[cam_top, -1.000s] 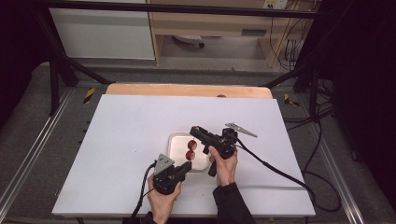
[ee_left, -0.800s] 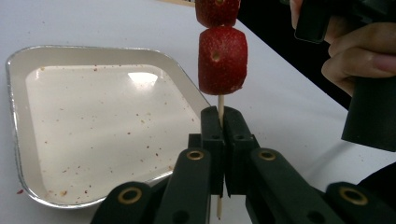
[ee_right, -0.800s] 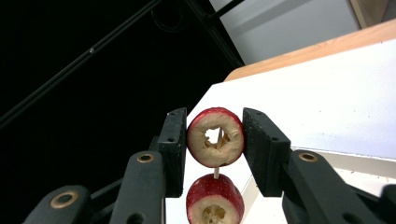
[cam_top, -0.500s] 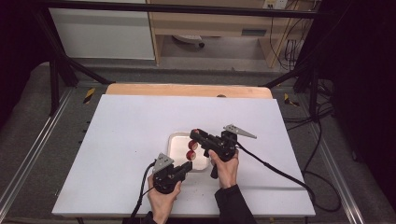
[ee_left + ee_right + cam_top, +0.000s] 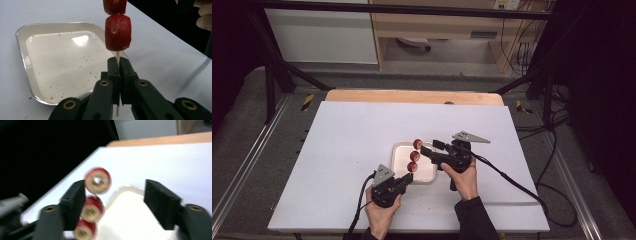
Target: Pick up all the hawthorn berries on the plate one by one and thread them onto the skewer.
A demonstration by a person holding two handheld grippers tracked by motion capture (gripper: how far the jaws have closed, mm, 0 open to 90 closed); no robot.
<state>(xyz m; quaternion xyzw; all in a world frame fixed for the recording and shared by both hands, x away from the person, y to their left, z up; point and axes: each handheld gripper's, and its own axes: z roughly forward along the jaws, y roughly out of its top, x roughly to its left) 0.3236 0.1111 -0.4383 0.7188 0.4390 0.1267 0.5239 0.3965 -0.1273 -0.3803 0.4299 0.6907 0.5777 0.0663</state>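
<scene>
My left gripper [image 5: 117, 62] is shut on a thin wooden skewer [image 5: 118, 55] that stands up over the tray. Red fruit pieces [image 5: 118, 32] are threaded on the skewer, three in a row [image 5: 412, 156] in the high view. My right gripper [image 5: 115, 187] reaches in from the right at the top piece [image 5: 97, 180]. Its jaws have just been opening and stand wide apart. The top piece sits beside the left jaw, far from the right pad. In the high view the left gripper [image 5: 408, 179] is at the tray's near edge and the right gripper [image 5: 424, 148] is above the tray.
A shallow silver foil tray [image 5: 22, 50] with red crumbs lies on the white table [image 5: 347, 145]. A wooden board edge [image 5: 412, 96] runs along the table's far side. Cables trail off to the right [image 5: 522, 185]. Dark frame legs stand around the table.
The right gripper's jaws have spread apart from the top red piece, which stays on the skewer. Both hands have stayed about where they were.
</scene>
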